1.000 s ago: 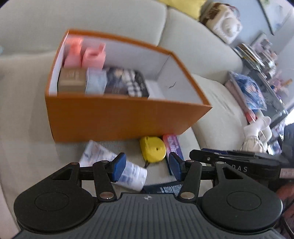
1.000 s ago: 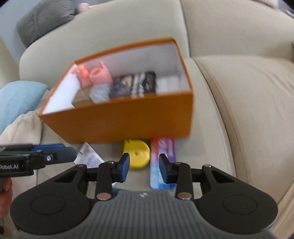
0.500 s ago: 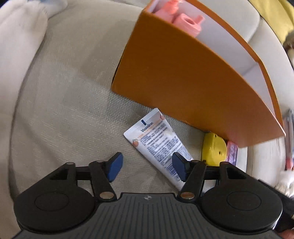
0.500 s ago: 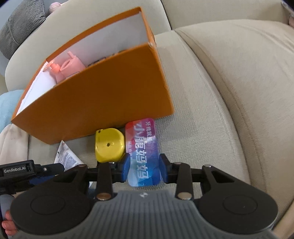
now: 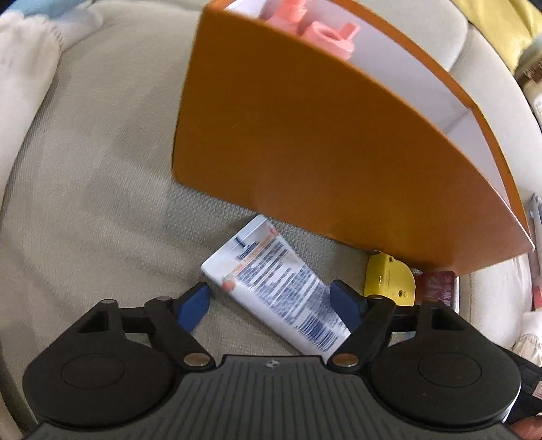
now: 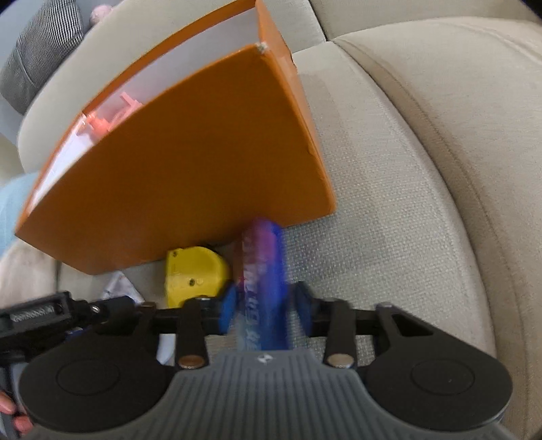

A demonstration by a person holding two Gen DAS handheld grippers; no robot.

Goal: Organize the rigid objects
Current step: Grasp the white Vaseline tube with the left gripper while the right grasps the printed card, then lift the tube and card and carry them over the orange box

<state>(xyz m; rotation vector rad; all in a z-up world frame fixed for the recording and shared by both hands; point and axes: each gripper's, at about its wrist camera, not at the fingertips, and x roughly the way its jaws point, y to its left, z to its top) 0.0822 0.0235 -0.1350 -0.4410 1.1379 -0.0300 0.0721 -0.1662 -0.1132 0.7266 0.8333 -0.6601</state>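
An orange box [image 5: 305, 135] with white inner walls stands on the sofa, with pink bottles [image 5: 325, 34] inside. In front of it lies a white lotion tube [image 5: 257, 267]. My left gripper [image 5: 269, 301] straddles the tube with its jaws opening, and its blue pads are clear of the tube. A yellow tape measure [image 5: 389, 279] rests against the box's base. My right gripper [image 6: 265, 304] is shut on a pink-and-blue carton [image 6: 262, 270], which is blurred and turned on its edge, beside the tape measure [image 6: 193, 274] and below the orange box [image 6: 186, 169].
Beige sofa cushions [image 6: 423, 169] spread out to the right. A white cloth [image 5: 23, 84] lies at the far left, a checked pillow [image 6: 37, 50] sits on the backrest, and a yellow cushion [image 5: 501, 23] is behind the box. The left tool [image 6: 44, 318] sits close to the right one.
Both grippers sank toward the seat. The left jaws widened around the tube. The right jaws closed on the pink-and-blue carton, which turned from flat onto its edge.
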